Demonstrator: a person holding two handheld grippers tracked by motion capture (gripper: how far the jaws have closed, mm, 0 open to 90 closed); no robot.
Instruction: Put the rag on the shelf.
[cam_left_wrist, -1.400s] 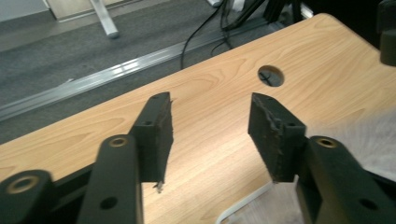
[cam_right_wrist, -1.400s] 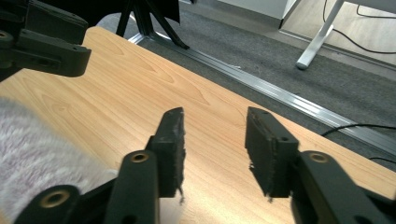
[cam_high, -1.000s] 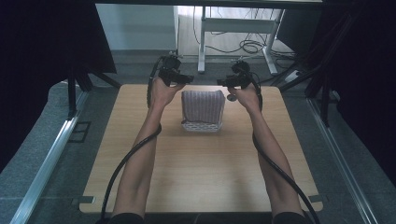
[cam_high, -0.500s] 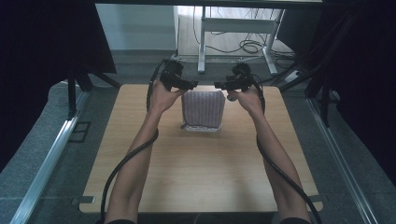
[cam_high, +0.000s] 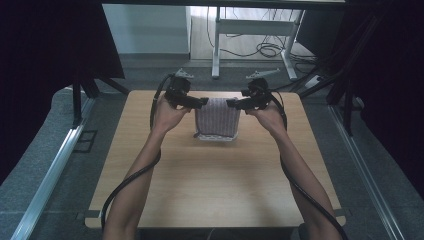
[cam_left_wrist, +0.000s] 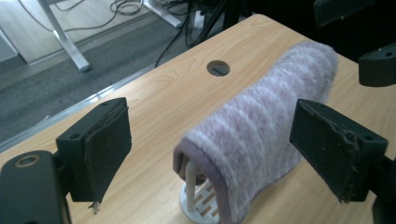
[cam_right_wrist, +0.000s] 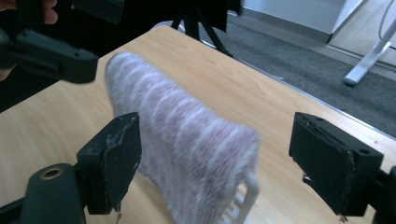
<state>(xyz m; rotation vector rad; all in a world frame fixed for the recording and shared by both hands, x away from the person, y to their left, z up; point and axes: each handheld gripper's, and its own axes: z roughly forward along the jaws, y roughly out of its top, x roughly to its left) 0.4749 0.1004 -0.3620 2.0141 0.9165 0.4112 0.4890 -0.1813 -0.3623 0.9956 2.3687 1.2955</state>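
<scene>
table (cam_high: 215, 175): light wood, cable hole (cam_left_wrist: 218, 68) past towel
towel (cam_high: 217, 116): draped over white rack (cam_left_wrist: 198, 200), far-centre of table
left gripper (cam_high: 194, 101): released, at towel's left end
right gripper (cam_high: 240, 103): released, at towel's right end
room: grey floor, cables (cam_high: 265, 49) beyond table

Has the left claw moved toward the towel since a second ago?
Yes. The left claw has shifted inward and now reaches the top edge of the towel, which hangs in the same place on the table.

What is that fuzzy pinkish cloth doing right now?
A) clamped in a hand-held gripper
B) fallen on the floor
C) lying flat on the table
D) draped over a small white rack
D: the cloth hangs over the white rack, and both hand-held grippers' jaws stand open beside it.
</scene>
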